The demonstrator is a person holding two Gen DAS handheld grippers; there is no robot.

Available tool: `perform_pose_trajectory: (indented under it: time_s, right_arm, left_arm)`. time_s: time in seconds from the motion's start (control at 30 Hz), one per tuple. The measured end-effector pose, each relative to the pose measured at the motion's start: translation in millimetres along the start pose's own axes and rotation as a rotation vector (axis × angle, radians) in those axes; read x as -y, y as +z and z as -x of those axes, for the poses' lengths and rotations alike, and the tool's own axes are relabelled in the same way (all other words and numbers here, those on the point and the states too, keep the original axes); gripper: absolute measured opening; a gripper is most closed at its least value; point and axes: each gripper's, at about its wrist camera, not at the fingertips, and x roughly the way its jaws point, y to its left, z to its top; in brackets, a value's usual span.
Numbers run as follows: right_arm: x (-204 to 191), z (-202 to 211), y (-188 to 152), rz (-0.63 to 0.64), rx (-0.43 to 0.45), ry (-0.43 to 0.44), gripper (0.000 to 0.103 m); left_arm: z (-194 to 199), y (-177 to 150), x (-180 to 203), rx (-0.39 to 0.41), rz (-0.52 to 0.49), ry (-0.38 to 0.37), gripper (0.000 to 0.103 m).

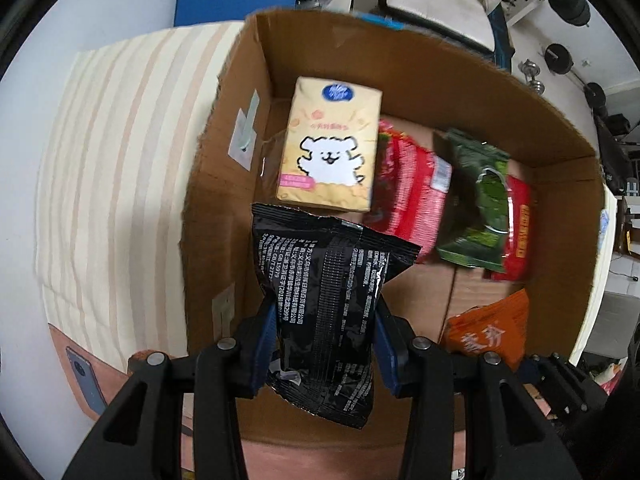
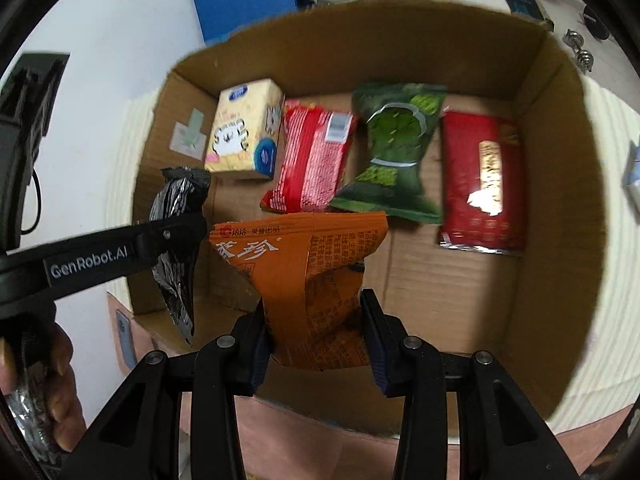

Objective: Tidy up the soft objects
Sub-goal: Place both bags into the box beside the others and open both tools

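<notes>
My left gripper point(image 1: 325, 332) is shut on a black snack bag point(image 1: 324, 304) and holds it over the near left part of an open cardboard box point(image 1: 440, 76). My right gripper point(image 2: 314, 332) is shut on an orange snack bag point(image 2: 308, 272), held over the box's near middle point(image 2: 560, 160). The black bag point(image 2: 176, 240) and the left gripper's finger point(image 2: 120, 252) show at the left of the right wrist view; the orange bag point(image 1: 488, 332) shows in the left wrist view. In the box lie a yellow tissue pack point(image 1: 330, 148), a red packet point(image 1: 412, 192), a green bag point(image 1: 480, 204) and a dark red packet point(image 2: 484, 188).
The box rests on a striped cream cushion point(image 1: 112, 184) over a pinkish surface with a blue phone point(image 1: 86, 372). A blue panel point(image 2: 244, 0) stands behind, by a white wall. Dumbbells point(image 1: 560, 56) lie on the floor at the far right.
</notes>
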Motion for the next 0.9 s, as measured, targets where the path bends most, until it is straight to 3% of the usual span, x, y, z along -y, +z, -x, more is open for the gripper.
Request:
perform_pose_trajectory:
  time_s: [0.2, 0.3, 0.37, 0.47, 0.57, 0.63, 0.7, 0.73, 0.9]
  right_arm:
    - [-10.8, -27.7, 8.3, 0.003, -0.016, -0.013, 0.044]
    - [-14.2, -40.9, 12.1, 0.012, -0.060, 0.002, 0.049]
    - [-14.5, -43.2, 13.1, 0.014, -0.064, 0.005, 0.082]
    - [-12.9, -40.1, 14.8, 0.006, -0.051, -0.009, 0.086]
    - [-10.0, -33.8, 15.6, 0.003, -0.045, -0.045, 0.086]
    - [-8.3, -29.0, 14.5, 0.009, -0.043, -0.071, 0.089]
    - [-6.4, -25.4, 12.0, 0.009, -0.040, -0.095, 0.099]
    - [-5.7, -22.0, 10.0, 0.014, -0.032, -0.102, 0.103]
    - [-6.5, -3.2, -7.0, 0.028, 0.011, -0.157, 0.103]
  left_arm:
    - [-21.0, 8.3, -2.1, -0.060, -0.034, 0.008, 0.044]
    - [-24.4, 8.2, -4.5, -0.083, -0.026, 0.020, 0.044]
    - [-20.6, 6.1, -6.4, -0.081, -0.026, 0.018, 0.049]
    - [-10.6, 3.5, -9.2, -0.051, -0.024, 0.028, 0.062]
    - [2.9, -1.7, -9.8, -0.013, -0.020, 0.025, 0.066]
    - [10.9, -7.9, -9.6, 0.015, -0.019, 0.020, 0.076]
    - [19.9, -17.0, -7.0, 0.045, -0.023, 0.029, 0.095]
    - [23.1, -19.8, -6.1, 0.054, -0.023, 0.036, 0.097]
    - [39.3, -35.5, -0.8, 0.130, -0.038, 0.073, 0.098]
